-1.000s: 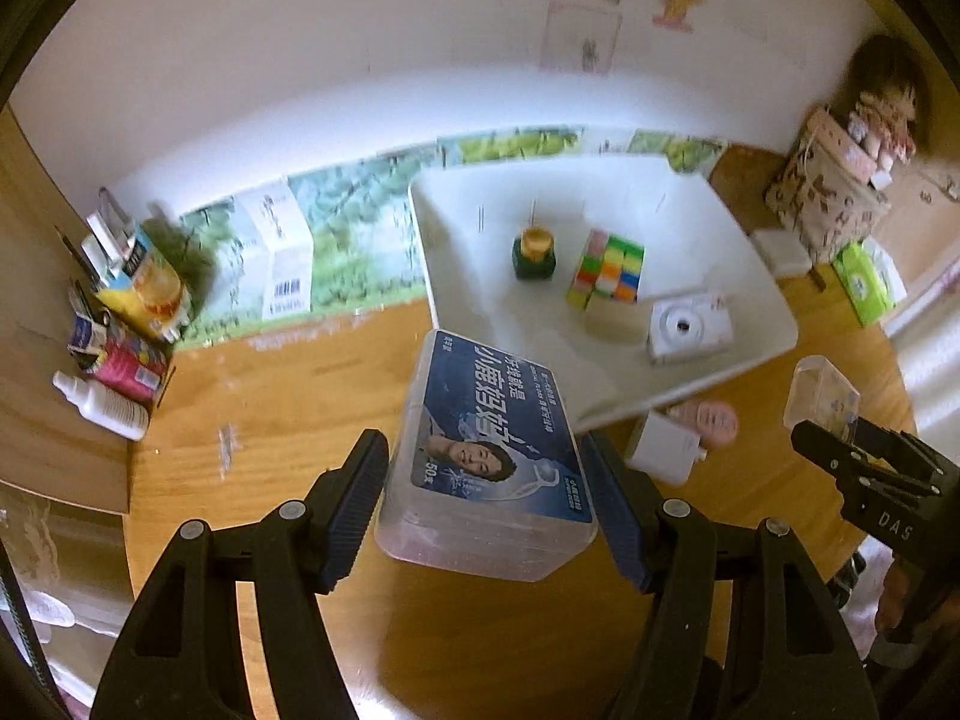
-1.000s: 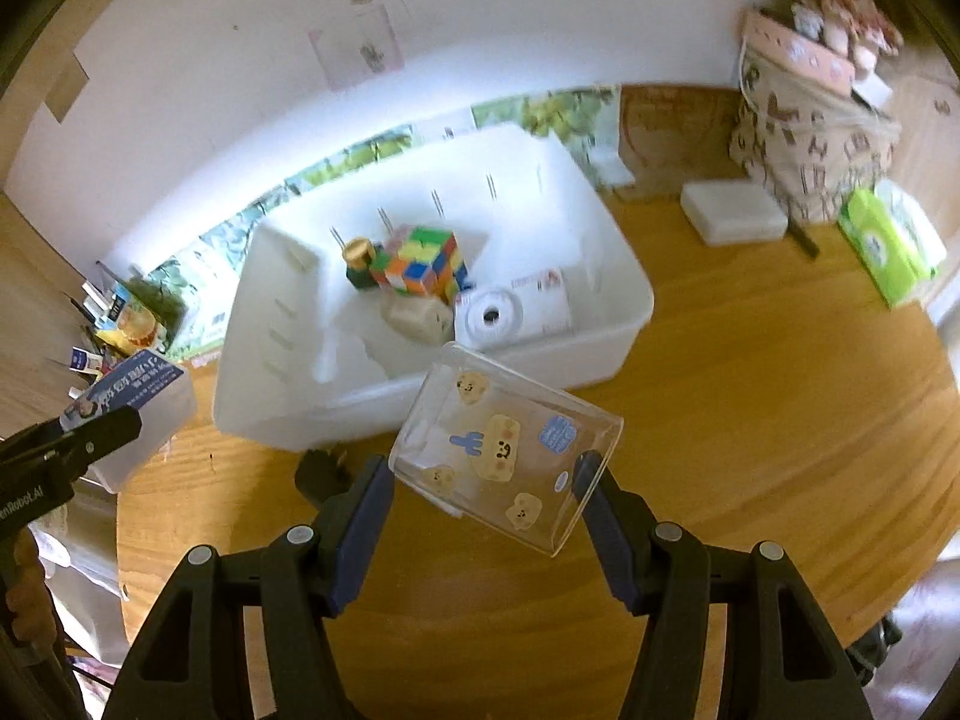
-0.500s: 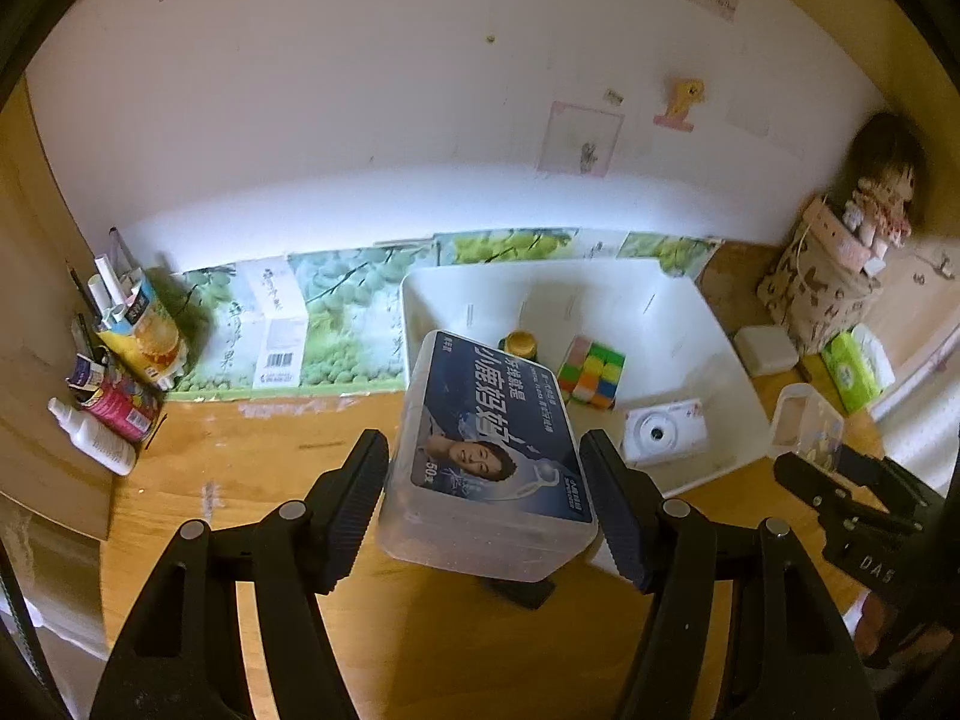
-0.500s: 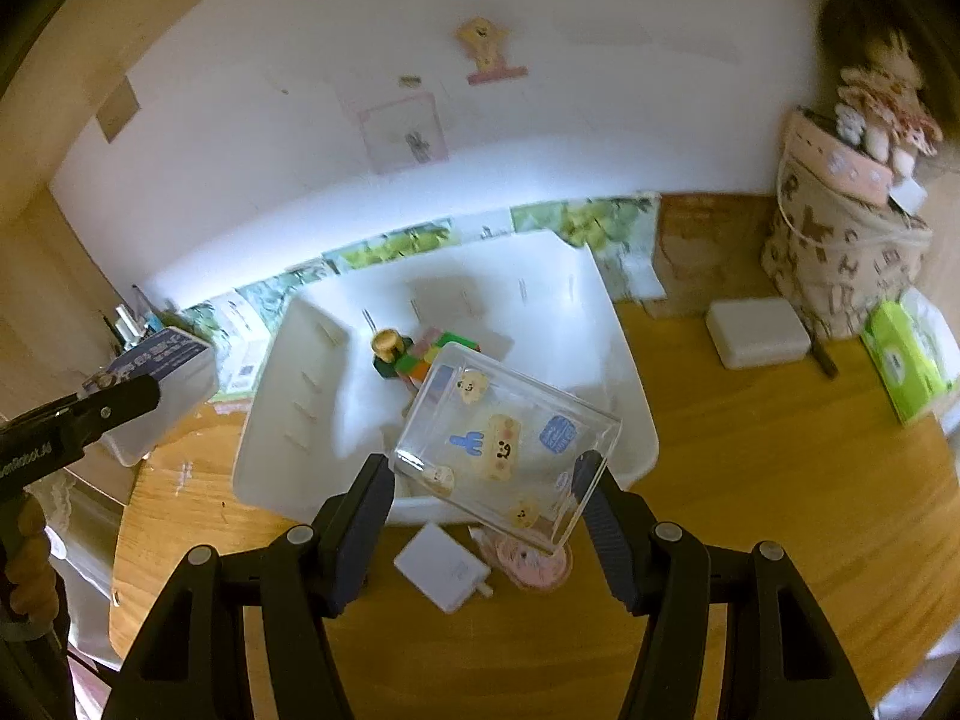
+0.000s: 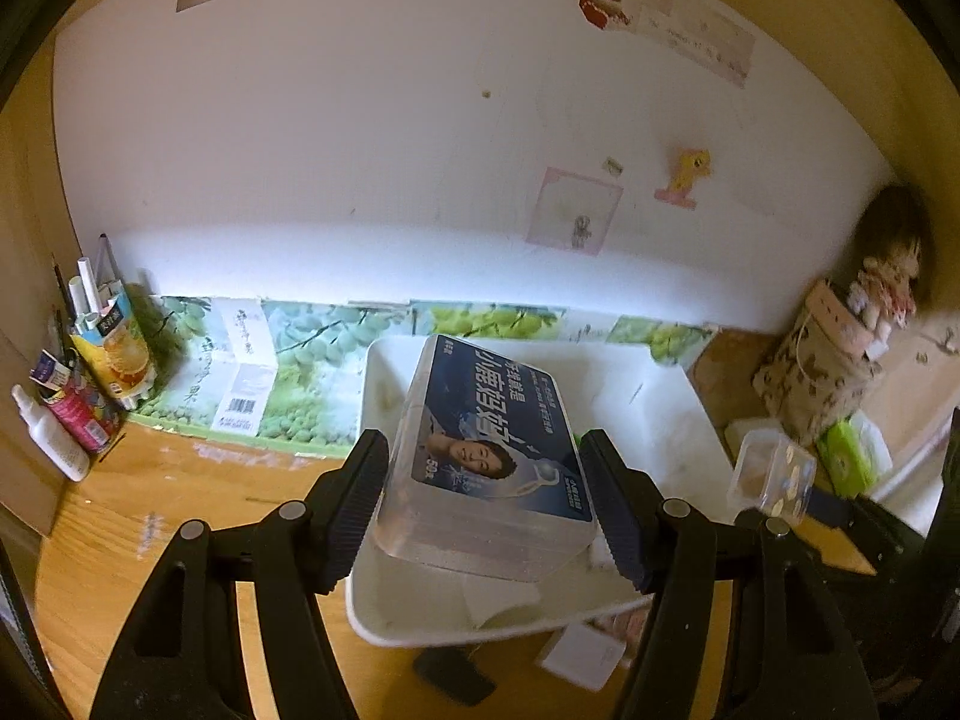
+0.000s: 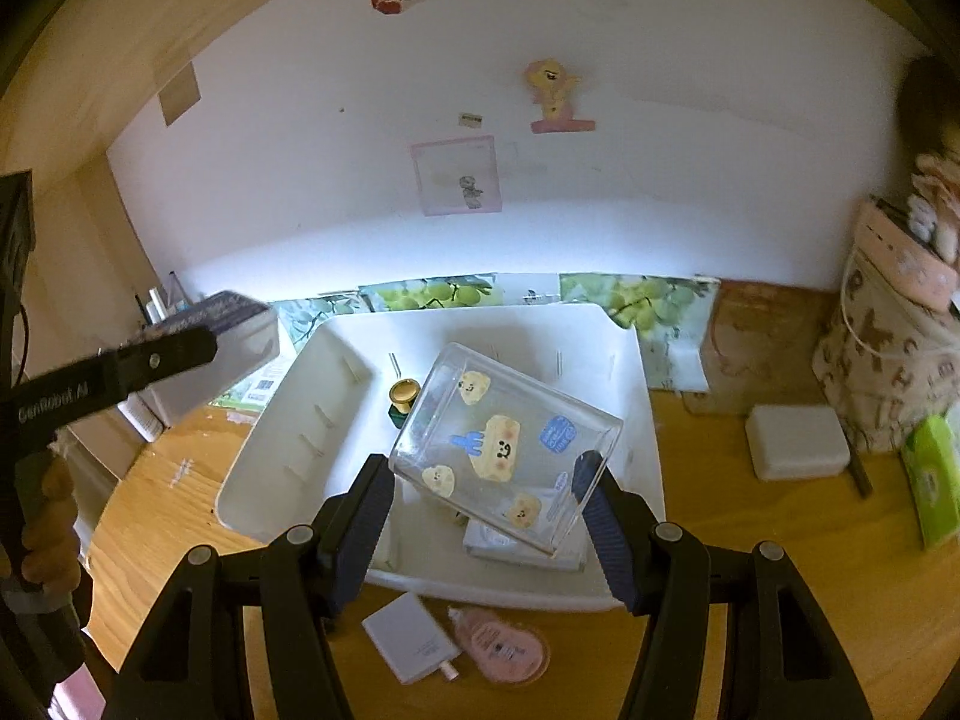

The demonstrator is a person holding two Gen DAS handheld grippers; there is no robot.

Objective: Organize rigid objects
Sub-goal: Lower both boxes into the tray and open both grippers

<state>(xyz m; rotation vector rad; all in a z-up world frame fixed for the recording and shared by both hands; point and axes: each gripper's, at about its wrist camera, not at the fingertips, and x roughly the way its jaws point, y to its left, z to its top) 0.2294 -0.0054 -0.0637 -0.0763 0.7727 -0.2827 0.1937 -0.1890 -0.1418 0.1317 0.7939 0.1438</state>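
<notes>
Nearest in the left wrist view: left tongs (image 5: 483,498) clenched on a clear box with a blue label (image 5: 489,456), pads pressed to its two long sides, box tilted and held above the near end of the white bin (image 5: 384,372). Nearest in the right wrist view: right tongs (image 6: 486,510) gripping a clear box with bear stickers (image 6: 510,444), tilted, held over the bin's near right part.

Seen only from the right: a small gold-capped bottle (image 6: 403,399) standing inside the bin, a white camera (image 6: 516,540) lying under the sticker box, and, on the tabletop (image 6: 750,570) just in front of the bin, a white charger (image 6: 411,639) beside a pink tape dispenser (image 6: 501,651). Further right, a white soap-like block (image 6: 798,441) and a green tissue pack (image 6: 933,480). Left tongs and the hand (image 6: 48,528) holding them visible at the far left edge, raised above the tabletop.

Seen only from the left: a white spray bottle (image 5: 51,435), a pink tube and a juice carton (image 5: 120,354) crowded at the far left corner, and a flat white carton (image 5: 240,372) against the grape-print strip.

Beyond, in both views: a patterned bag (image 5: 822,372) with a doll on top at far right, then a white wall with a pink note (image 6: 459,174) and a pony sticker (image 6: 555,93).
</notes>
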